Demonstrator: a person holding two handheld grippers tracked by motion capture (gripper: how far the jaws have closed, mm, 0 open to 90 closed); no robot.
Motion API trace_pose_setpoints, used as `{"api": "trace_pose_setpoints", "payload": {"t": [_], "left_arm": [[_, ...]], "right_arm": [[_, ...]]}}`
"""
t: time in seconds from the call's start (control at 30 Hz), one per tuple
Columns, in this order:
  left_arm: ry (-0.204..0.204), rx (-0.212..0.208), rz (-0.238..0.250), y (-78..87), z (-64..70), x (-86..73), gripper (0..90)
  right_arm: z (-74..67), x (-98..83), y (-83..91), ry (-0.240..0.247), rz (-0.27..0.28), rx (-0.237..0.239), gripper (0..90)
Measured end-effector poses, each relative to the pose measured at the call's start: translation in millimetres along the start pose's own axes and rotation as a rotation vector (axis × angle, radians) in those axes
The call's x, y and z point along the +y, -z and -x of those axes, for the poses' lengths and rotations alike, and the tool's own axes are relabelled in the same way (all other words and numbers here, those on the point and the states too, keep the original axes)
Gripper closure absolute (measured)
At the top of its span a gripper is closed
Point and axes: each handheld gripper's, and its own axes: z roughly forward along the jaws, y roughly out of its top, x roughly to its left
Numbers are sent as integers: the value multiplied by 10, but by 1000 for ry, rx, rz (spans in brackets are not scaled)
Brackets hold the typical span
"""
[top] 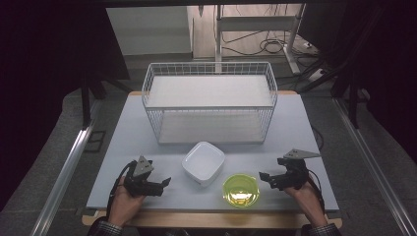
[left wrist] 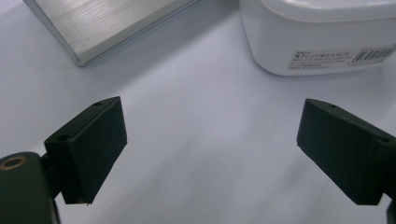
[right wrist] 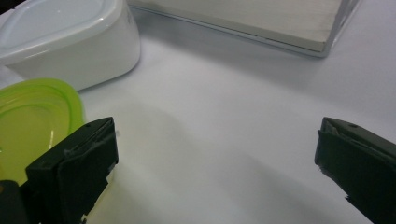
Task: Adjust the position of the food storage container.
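Both grippers idle, jaws spread, containers between them.
Right gripper (top: 275,180) sits just beside the green bowl (top: 241,190); left gripper (top: 156,186) is nearer the white lidded container (top: 203,163), before the wire basket (top: 268,105).

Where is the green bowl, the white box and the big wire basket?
green bowl (top: 241,191), high view, on its inside bottom.
white box (top: 202,162), high view, on the middle of its lid.
wire basket (top: 209,68), high view, on its far top rim.
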Motion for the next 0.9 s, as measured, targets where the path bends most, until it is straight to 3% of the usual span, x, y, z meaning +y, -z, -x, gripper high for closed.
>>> {"api": "trace_pose_setpoints", "payload": {"t": [0.17, 0.6, 0.77, 0.87, 0.9], "left_arm": [[34, -42, 30, 2, -38, -10, 79], [15, -63, 37, -20, -28, -19, 73], [2, -65, 41, -13, -15, -18, 72], [-4, -68, 40, -17, -11, -19, 71], [-4, -68, 40, -17, -11, -19, 71]], "right_arm": [[37, -1, 34, -24, 10, -30, 0], [-11, 5, 8, -4, -6, -28, 14], [-34, 31, 22, -11, -15, -28, 70], [-72, 57, 45, 12, -23, -43, 178], [-72, 57, 45, 12, -23, -43, 178]]}}
